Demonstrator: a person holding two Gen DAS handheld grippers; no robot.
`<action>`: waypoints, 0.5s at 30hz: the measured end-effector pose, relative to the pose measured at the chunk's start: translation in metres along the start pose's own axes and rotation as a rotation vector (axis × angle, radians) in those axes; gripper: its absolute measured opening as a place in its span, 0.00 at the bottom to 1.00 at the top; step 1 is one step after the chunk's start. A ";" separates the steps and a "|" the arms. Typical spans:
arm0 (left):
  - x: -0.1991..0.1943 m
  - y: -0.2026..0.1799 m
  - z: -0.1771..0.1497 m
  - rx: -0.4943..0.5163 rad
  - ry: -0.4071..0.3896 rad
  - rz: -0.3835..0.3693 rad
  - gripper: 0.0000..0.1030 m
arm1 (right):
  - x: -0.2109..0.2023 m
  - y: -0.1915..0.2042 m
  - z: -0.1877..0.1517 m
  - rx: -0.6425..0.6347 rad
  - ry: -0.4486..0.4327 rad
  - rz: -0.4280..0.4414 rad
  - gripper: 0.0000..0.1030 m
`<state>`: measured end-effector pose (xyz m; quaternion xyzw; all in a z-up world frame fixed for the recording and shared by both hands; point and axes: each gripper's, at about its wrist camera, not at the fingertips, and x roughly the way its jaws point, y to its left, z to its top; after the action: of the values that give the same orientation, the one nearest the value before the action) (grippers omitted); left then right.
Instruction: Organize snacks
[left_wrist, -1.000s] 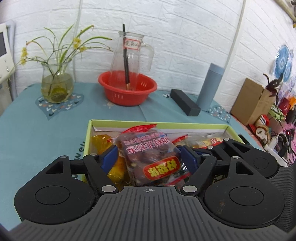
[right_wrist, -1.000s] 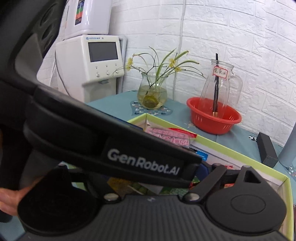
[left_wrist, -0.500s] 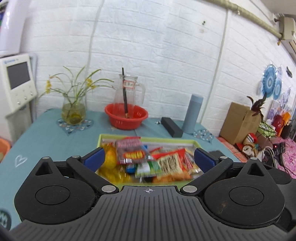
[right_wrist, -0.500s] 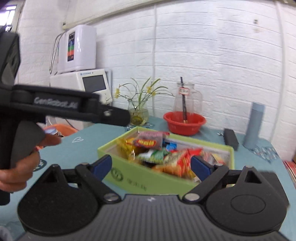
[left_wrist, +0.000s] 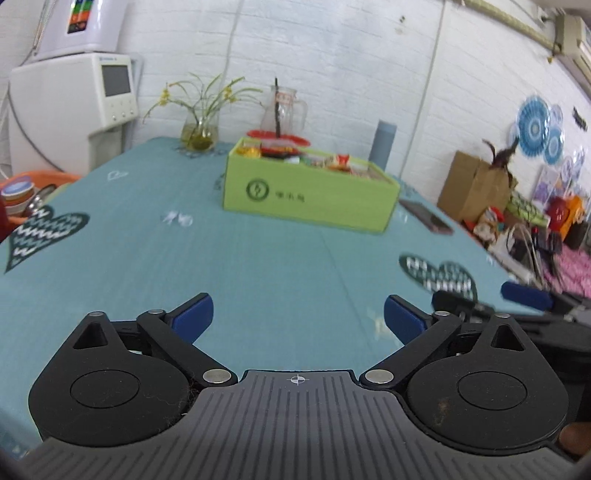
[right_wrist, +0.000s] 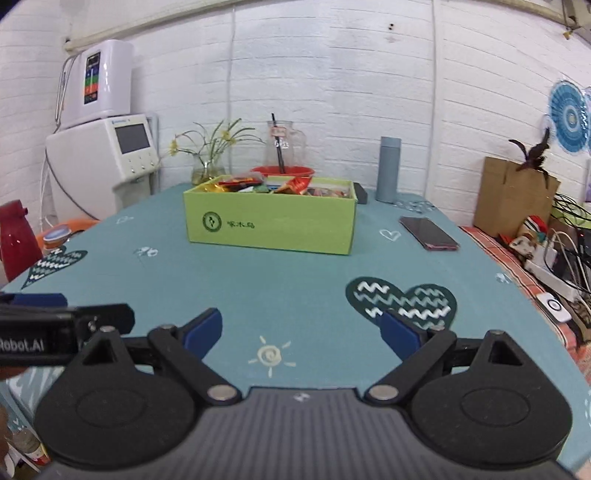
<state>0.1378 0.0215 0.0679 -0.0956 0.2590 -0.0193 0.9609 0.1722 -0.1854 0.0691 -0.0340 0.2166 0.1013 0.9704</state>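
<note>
A lime-green box (left_wrist: 310, 192) (right_wrist: 269, 225) stands on the teal tablecloth, far from both grippers. It is filled with several snack packets (left_wrist: 295, 155) (right_wrist: 258, 182). My left gripper (left_wrist: 298, 310) hovers over bare cloth at the near end of the table; its jaws are closing and nothing is between them. My right gripper (right_wrist: 301, 325) is open and empty, also over bare cloth, beside the left one. A blue fingertip (left_wrist: 528, 299) of the right gripper shows at the right edge of the left wrist view.
A phone (right_wrist: 428, 232) lies to the right of the box. Behind it stand a flower vase (right_wrist: 207, 170), a glass jug in a red basin (right_wrist: 282, 170) and a grey bottle (right_wrist: 389, 170). A white machine (right_wrist: 103, 162) stands at the left, cluttered shelves at the right.
Both grippers have pulled well back from the box toward the near table end. The left one let go of the dark red snack packet, which stayed in the box, and its jaws spread.
</note>
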 end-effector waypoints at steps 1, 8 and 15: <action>-0.009 -0.002 -0.009 0.010 0.006 -0.005 0.81 | -0.012 0.001 -0.007 0.010 -0.010 -0.015 0.90; -0.067 -0.018 -0.052 0.040 -0.032 0.018 0.82 | -0.085 0.004 -0.036 0.058 -0.073 -0.103 0.90; -0.100 -0.033 -0.065 0.079 -0.082 0.014 0.82 | -0.133 0.002 -0.044 0.059 -0.180 -0.071 0.90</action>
<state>0.0192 -0.0130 0.0688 -0.0565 0.2193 -0.0187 0.9738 0.0354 -0.2122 0.0863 -0.0036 0.1303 0.0630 0.9895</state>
